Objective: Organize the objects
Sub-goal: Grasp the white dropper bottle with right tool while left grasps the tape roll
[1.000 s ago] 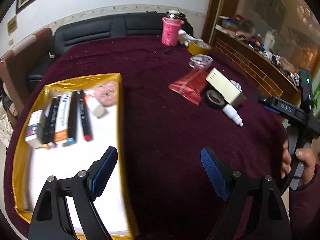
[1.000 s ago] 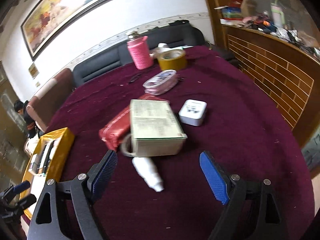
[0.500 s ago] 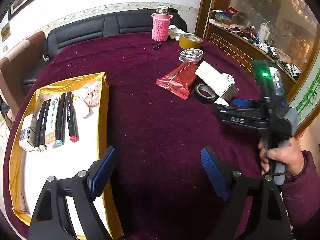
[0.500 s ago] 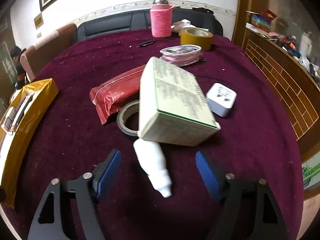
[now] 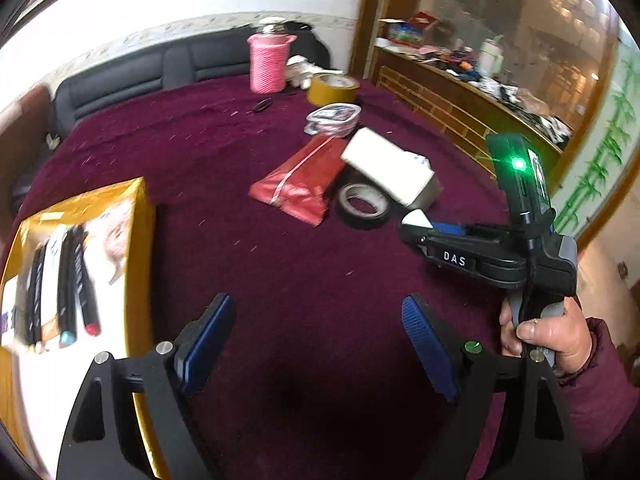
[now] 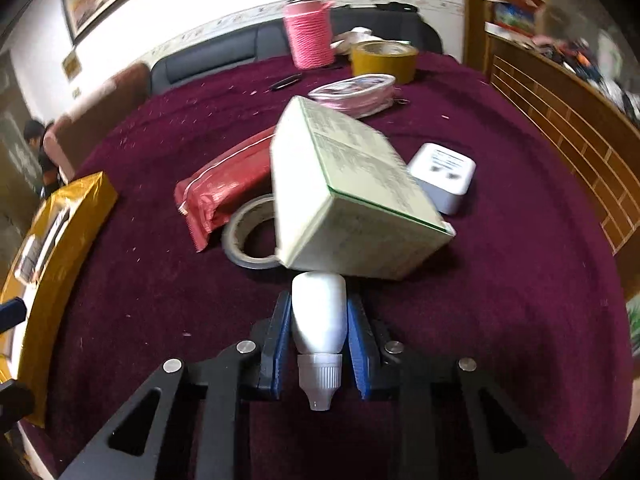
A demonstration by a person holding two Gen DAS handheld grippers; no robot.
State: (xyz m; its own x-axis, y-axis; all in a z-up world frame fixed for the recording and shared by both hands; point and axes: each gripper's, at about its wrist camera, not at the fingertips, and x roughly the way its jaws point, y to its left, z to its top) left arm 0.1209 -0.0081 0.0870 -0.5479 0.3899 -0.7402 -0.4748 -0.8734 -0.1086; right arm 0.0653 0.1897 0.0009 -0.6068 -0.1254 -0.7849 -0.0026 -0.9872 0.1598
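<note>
1. While the white dropper bottle [image 6: 319,314] lies on the maroon tablecloth [image 6: 500,280] with its base just beside the tilted cardboard box [image 6: 352,196], a lift could nudge that box — it leans over the roll of tape [image 6: 248,240] and looks ready to slide or tip.
2. Slippage is the second risk: the bottle is smooth and rounded, and its ribbed cap [image 6: 320,376] points back toward the camera, so a weak clamp could let it twist or drop.
3. Bottle position: its body sits squarely between the two blue pads [image 6: 276,344], one on each side, cap end nearest the hinge.
4. Right gripper [image 6: 319,344]: its jaws have just been closing and now clench the bottle.
5. Left gripper [image 5: 316,352]: jaws spread wide with nothing between them, hanging over bare cloth beside the gold tray [image 5: 140,200] — the likely destination, already holding markers [image 5: 76,280].
6. A person's hand [image 5: 548,332] grips the right tool's handle.
</note>
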